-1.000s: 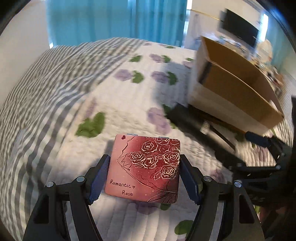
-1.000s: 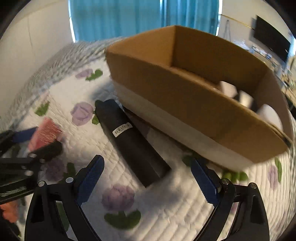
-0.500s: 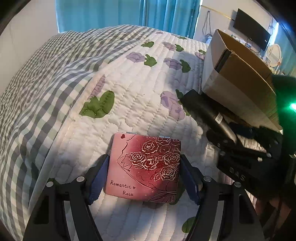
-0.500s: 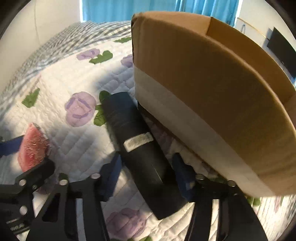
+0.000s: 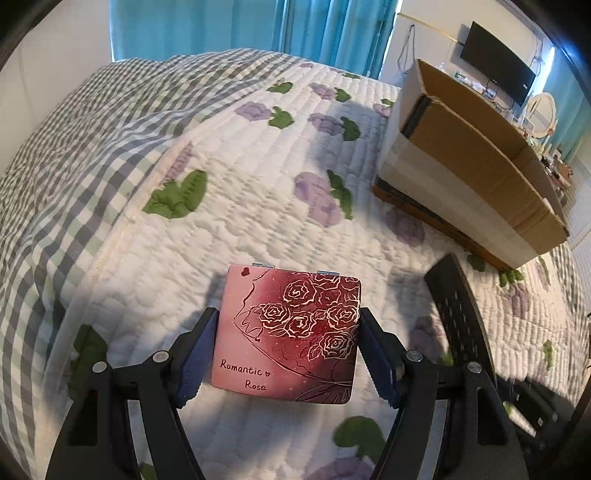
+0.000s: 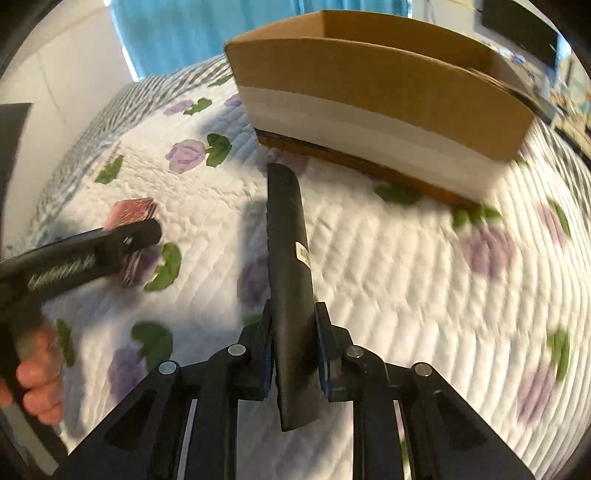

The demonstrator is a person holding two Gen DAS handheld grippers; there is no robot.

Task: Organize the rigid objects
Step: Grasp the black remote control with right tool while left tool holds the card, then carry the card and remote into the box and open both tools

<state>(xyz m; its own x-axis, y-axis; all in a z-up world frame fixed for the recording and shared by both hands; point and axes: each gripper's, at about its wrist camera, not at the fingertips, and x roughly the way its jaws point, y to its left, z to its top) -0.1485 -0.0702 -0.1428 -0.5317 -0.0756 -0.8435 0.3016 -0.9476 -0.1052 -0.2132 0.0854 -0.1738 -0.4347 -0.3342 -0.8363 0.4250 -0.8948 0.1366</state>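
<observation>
My left gripper (image 5: 288, 350) is shut on a flat pink-red case (image 5: 291, 328) printed with roses and "Romantic Rose", held above the quilt. My right gripper (image 6: 293, 350) is shut on a long black box (image 6: 288, 266) with a small white label, lifted off the bed and pointing toward the open cardboard box (image 6: 376, 85). The black box also shows at the right of the left wrist view (image 5: 458, 317). The left gripper with the case shows at the left of the right wrist view (image 6: 125, 236). The cardboard box stands at the upper right in the left wrist view (image 5: 465, 166).
A white quilt with purple roses and green leaves (image 5: 280, 192) covers the bed; a grey checked blanket (image 5: 85, 147) lies to the left. Teal curtains (image 5: 258, 26) hang behind. A wall TV (image 5: 498, 62) and a cluttered dresser are at far right.
My right gripper closed on the black box and lifted it off the quilt, away from the cardboard box's side. My left gripper kept holding the rose case and shifted view slightly.
</observation>
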